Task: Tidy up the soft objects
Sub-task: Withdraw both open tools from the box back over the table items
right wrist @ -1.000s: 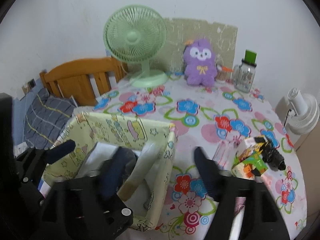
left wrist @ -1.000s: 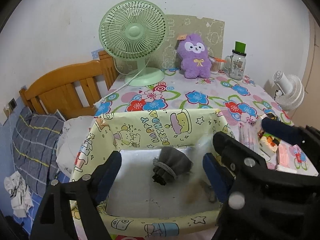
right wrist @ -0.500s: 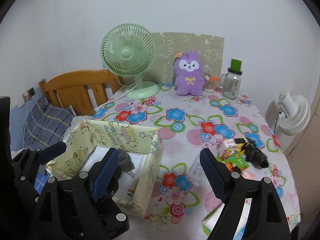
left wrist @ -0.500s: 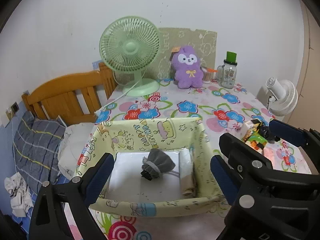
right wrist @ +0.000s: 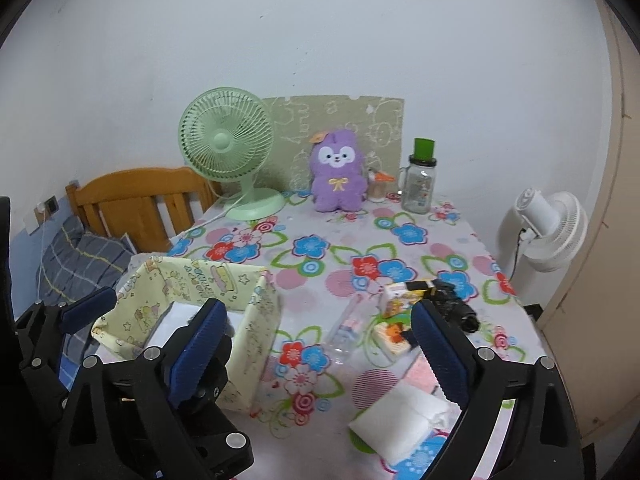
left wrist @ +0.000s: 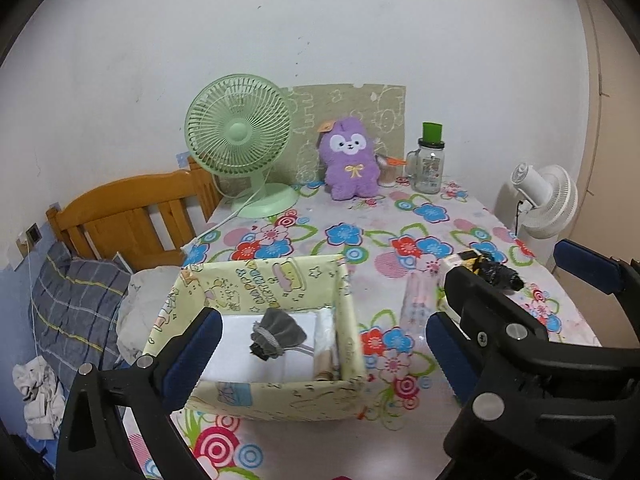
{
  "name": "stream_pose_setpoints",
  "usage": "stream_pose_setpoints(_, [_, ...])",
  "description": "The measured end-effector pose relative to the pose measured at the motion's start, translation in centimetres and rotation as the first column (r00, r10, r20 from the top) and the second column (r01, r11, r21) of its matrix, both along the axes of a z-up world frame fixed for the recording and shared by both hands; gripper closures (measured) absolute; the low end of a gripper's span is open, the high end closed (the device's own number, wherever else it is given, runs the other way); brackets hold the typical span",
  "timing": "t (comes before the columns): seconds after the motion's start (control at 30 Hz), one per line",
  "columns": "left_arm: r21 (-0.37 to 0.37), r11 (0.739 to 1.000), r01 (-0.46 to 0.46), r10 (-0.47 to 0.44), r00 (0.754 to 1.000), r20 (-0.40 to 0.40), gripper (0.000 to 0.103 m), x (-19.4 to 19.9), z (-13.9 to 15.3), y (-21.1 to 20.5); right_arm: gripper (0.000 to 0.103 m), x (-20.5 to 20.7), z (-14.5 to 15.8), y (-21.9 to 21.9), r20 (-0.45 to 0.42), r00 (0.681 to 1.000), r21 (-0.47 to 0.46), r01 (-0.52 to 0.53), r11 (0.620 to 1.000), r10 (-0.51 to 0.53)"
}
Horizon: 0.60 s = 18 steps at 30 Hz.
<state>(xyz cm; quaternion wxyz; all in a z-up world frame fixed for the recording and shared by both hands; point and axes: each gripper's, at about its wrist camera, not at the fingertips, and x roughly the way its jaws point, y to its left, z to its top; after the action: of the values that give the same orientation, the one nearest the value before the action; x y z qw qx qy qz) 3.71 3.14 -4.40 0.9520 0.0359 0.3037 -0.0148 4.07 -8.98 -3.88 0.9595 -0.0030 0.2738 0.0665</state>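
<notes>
A yellow cartoon-print fabric box [left wrist: 256, 284] stands at the table's near left. Inside it a grey drawstring pouch [left wrist: 276, 338] lies on a white folded piece [left wrist: 236, 344], with a pale roll [left wrist: 326, 344] along the right wall. My left gripper [left wrist: 322, 322] hovers before the box, jaws opening, nothing between them. My right gripper [right wrist: 316, 312] hangs over the table right of the box [right wrist: 208, 280], jaws also opening and empty. A white soft pack [right wrist: 400, 420] lies near its right finger. A purple plush [right wrist: 338, 178] sits at the back.
A green fan [left wrist: 240, 136], a lidded jar [left wrist: 430, 164] and a beige board stand at the back. A clear packet [right wrist: 348, 332], small printed boxes [right wrist: 396, 312] and a black object [right wrist: 456, 308] lie at right. White fan [right wrist: 548, 228] beyond the right edge; wooden headboard [left wrist: 132, 216] left.
Both grippers have drawn back and up from the box, and their jaws have spread wider. The pouch has stayed in the box.
</notes>
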Motion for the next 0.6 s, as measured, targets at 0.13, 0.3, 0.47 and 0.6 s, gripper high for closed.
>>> stream_pose_setpoints(0.13, [0.002,1.0,0.007,-0.007,1.0,0.017,0.0,-0.6,0.5,-1.1,0.006,-0.8,0.4,-1.2,0.02,1.0,0.0,0.021,1.0,-0.021])
stream_pose_setpoints(0.3, [0.002,1.0,0.016,-0.016,0.999,0.03,0.0,-1.3,0.9,-2.3,0.005,-1.6,0.8,-2.6,0.029,0.999,0.005,0.037,0.999,-0.037])
stream_pose_setpoints(0.47, [-0.01,1.0,0.025,-0.025,0.999,0.031,0.0,-1.7,1.1,-3.3,0.005,-2.3,1.0,-3.9,0.036,0.998,0.008,0.053,0.999,-0.054])
stream_pose_setpoints(0.6, [-0.028,0.999,0.034,-0.034,0.999,0.025,0.0,-1.9,1.1,-4.1,0.005,-2.7,1.0,-4.9,0.036,0.997,0.011,0.066,0.998,-0.067])
